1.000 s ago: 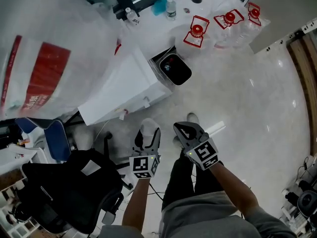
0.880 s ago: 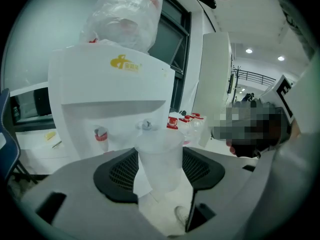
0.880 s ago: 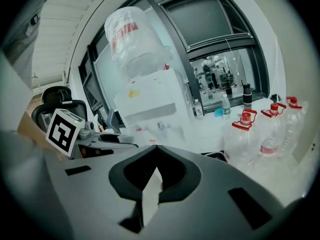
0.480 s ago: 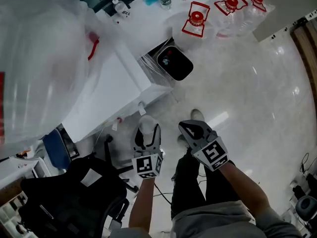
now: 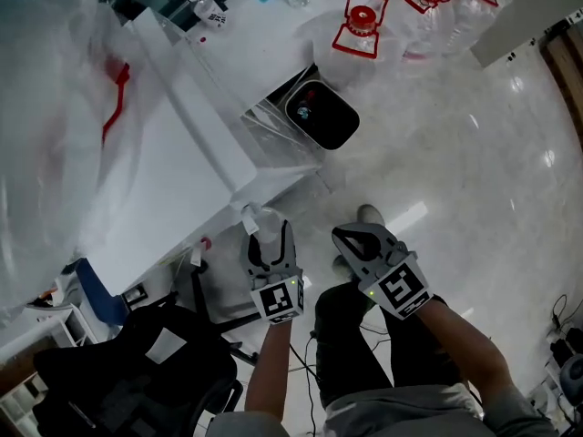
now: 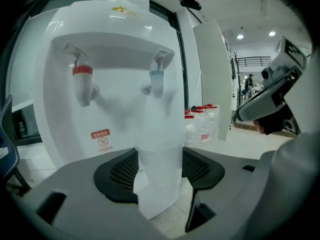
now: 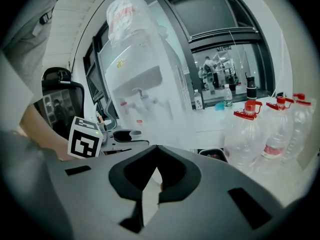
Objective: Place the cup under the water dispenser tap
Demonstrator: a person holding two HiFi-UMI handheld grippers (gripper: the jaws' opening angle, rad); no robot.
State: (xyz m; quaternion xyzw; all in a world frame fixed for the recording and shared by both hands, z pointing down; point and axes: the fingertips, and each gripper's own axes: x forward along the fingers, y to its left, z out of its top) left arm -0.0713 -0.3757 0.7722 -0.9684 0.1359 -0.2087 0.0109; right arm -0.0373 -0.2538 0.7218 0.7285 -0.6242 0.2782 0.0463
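From above, the change over the last second was plain. The left gripper (image 5: 265, 241) and the right gripper (image 5: 352, 238) had both sunk lower. The cup (image 5: 259, 218), which had hung clear of the white corner of the water dispenser (image 5: 182, 144), now sat just beside its front edge. I took that as the approach nearly run, with the cup not yet set down under a tap. The right gripper stayed off to the side, apart from the dispenser and above the person's legs.

In the left gripper view the jaws stood spread wide, and the translucent cup was upright between them with a black pad (image 6: 118, 171) against each flank. It was a wide hold, but a hold all the same. The dispenser's face filled the frame behind it, with the red tap (image 6: 82, 84) off to the left and the blue tap (image 6: 156, 79) straight above the cup's rim. The cup looked to be in front of the blue tap and lower than its spout, though I could not tell how much gap remained. It would need easing in further before being put down.

In the right gripper view the jaws were pressed together with nothing caught between them. Past their tips I could see the dispenser, the other gripper's marker cube, and the red-capped bottles (image 7: 250, 134) on the floor.
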